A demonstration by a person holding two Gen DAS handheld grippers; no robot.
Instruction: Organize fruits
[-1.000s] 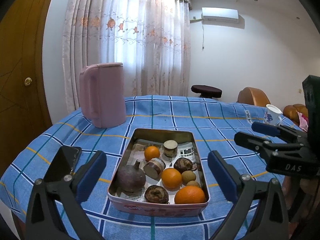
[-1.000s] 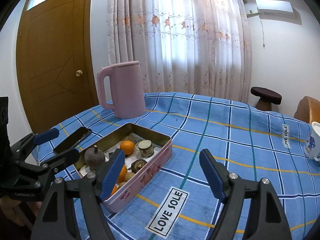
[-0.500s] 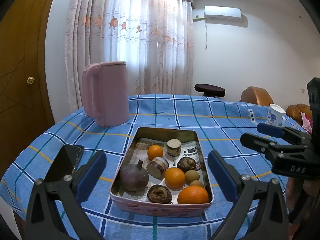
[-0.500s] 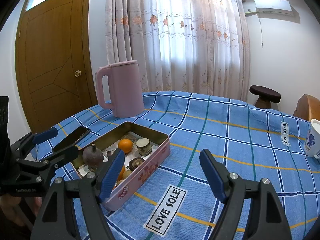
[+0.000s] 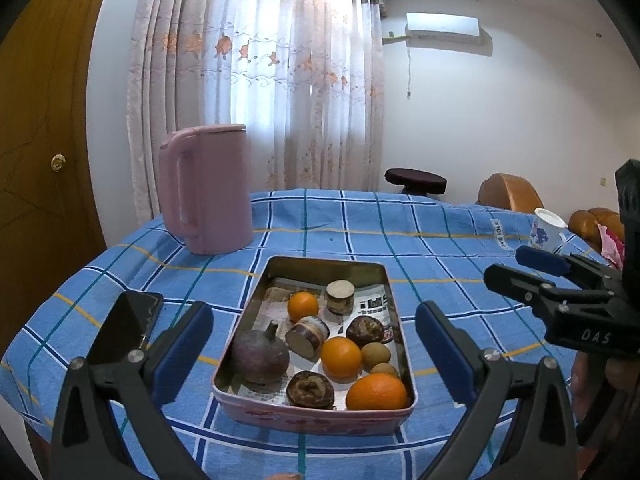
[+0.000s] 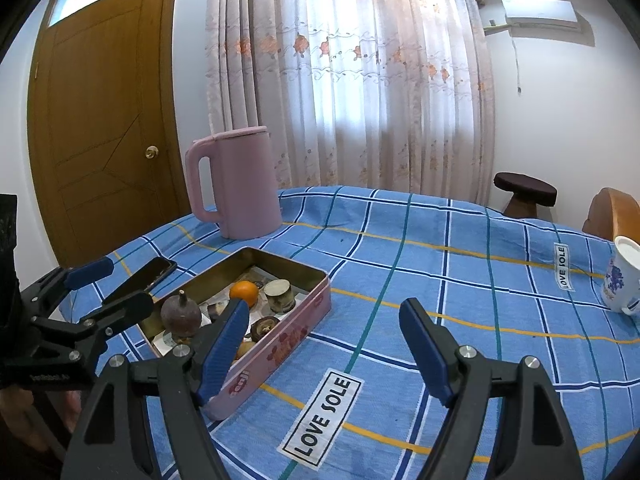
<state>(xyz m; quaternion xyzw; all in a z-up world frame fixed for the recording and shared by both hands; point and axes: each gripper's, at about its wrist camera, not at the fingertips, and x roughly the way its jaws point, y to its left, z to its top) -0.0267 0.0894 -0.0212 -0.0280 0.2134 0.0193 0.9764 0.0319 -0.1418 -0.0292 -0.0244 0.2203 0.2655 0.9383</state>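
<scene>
A pink tin tray (image 5: pixel 312 414) sits on the blue checked tablecloth and holds several fruits: three oranges (image 5: pixel 376 391), a dark pomegranate (image 5: pixel 260 356), small brown kiwis (image 5: pixel 376 354), dark round fruits (image 5: pixel 310 390) and cut stubs (image 5: pixel 340 297). My left gripper (image 5: pixel 312 356) is open and empty, its fingers spread either side of the tray's near end, above it. My right gripper (image 6: pixel 322 346) is open and empty, over the cloth to the right of the tray (image 6: pixel 280 344). Each gripper shows in the other's view.
A pink jug (image 5: pixel 206 188) stands behind the tray at the left. A black phone (image 5: pixel 124 328) lies left of the tray. A white flowered mug (image 6: pixel 622 280) stands at the far right. A stool (image 6: pixel 524 194) and chairs lie beyond the table.
Both grippers have drifted slightly nearer and lower toward the table; the tray looks a little larger. Nothing was taken hold of.
</scene>
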